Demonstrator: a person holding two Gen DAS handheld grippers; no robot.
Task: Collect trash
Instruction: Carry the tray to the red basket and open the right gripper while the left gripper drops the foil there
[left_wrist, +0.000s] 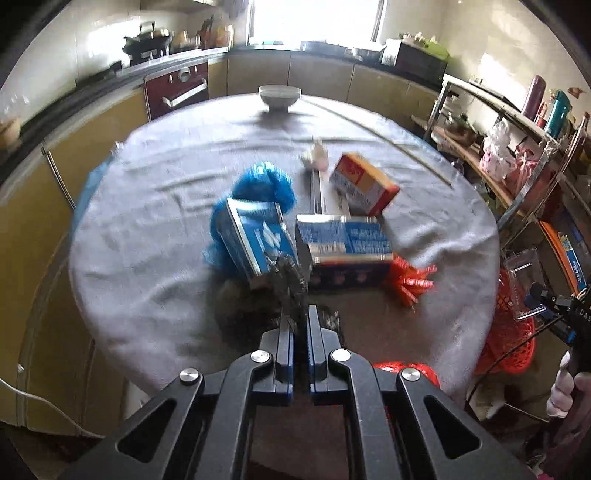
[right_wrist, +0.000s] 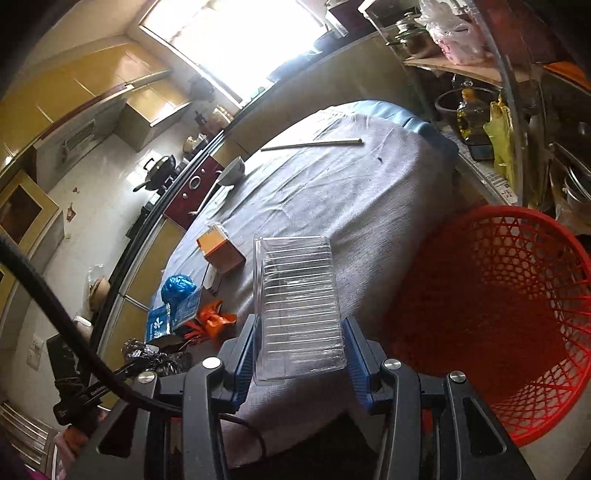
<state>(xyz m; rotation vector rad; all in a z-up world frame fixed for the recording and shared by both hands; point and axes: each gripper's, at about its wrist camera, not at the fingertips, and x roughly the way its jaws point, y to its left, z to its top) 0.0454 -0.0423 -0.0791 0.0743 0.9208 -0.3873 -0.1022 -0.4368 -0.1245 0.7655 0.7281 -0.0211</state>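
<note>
My left gripper (left_wrist: 298, 314) is shut on a crumpled black wrapper (left_wrist: 290, 284) above the grey tablecloth (left_wrist: 155, 236). Beyond it lie two blue boxes (left_wrist: 258, 236) (left_wrist: 345, 240), a blue net bag (left_wrist: 264, 184), an orange-and-white box (left_wrist: 364, 184), a red wrapper (left_wrist: 412, 284) and a small pale scrap (left_wrist: 316, 155). My right gripper (right_wrist: 301, 339) is shut on a clear plastic tray (right_wrist: 299, 302), held over the table edge beside the red mesh basket (right_wrist: 517, 295). The same trash shows small at the left of the right wrist view: the orange box (right_wrist: 219, 251), the blue bag (right_wrist: 177, 288).
A white bowl (left_wrist: 279, 96) stands at the table's far edge with chopsticks (right_wrist: 314, 144) nearby. Yellow kitchen cabinets (left_wrist: 110, 122) and a stove ring the far side. A metal rack (left_wrist: 517, 147) with bottles and bags stands to the right, behind the basket.
</note>
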